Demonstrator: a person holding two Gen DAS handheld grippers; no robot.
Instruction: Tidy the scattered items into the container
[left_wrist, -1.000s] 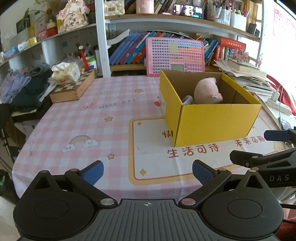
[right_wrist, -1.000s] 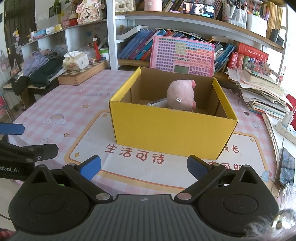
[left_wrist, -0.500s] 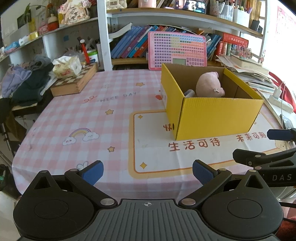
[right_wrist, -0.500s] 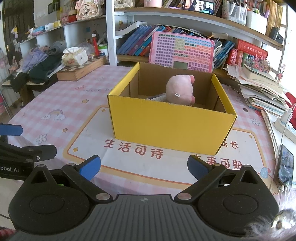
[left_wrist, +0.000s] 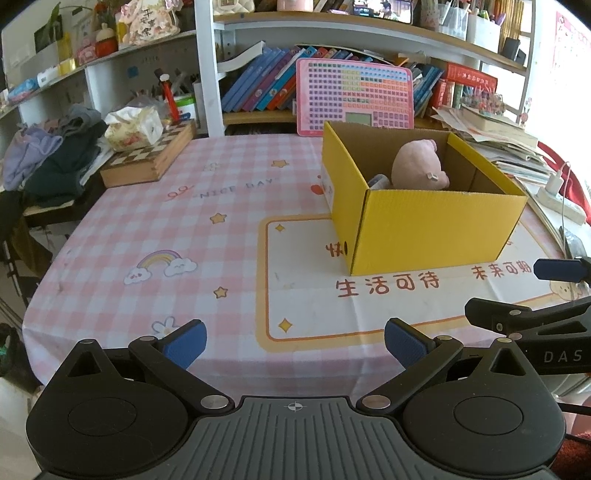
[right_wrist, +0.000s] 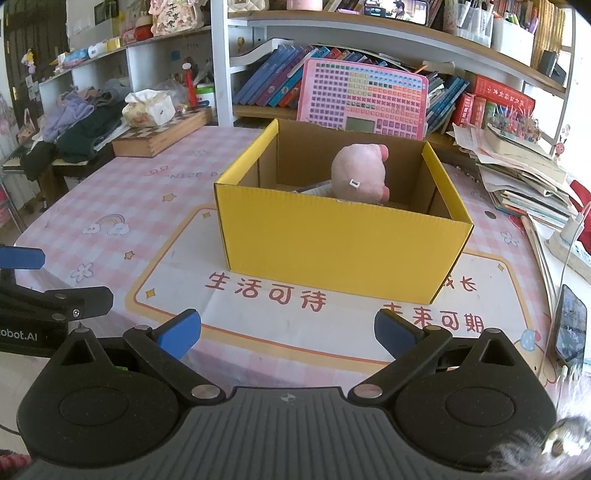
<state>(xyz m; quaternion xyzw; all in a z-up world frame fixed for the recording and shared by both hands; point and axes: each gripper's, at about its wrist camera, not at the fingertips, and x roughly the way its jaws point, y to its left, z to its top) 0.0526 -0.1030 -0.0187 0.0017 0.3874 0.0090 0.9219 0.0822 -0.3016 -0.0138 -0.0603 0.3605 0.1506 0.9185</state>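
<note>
The left tongs (left_wrist: 295, 341) hang low over the near edge of the bench (left_wrist: 184, 229), blue pads spread wide with nothing between them. The right tongs (right_wrist: 287, 330) sit the same way, released and empty, over the printed mat in front of the box. Each pair shows in the other's view: the right tongs at the right edge of the left wrist view, the left tongs at the left edge of the right wrist view, side by side and apart.

Beyond both pairs stands the yellow box (right_wrist: 332, 251), open at the top, on the pink checked cloth and partly on the white mat with orange characters. It lies straight ahead of the right tongs and ahead and to the right of the left tongs, well apart from both. Inside it a pink plush toy (right_wrist: 360, 173) sits upright toward the back, its top above the rim. A grey-white item (left_wrist: 378, 181) lies beside the toy in the box; what it is cannot be told.

A phone (right_wrist: 570, 325) lies at the right edge of the bench. Farther back on the left a wooden chessboard case (left_wrist: 151, 157) carries a tissue pack (left_wrist: 135, 123). Behind the box a pink keyboard toy (right_wrist: 364, 99) leans against the bookshelf.
</note>
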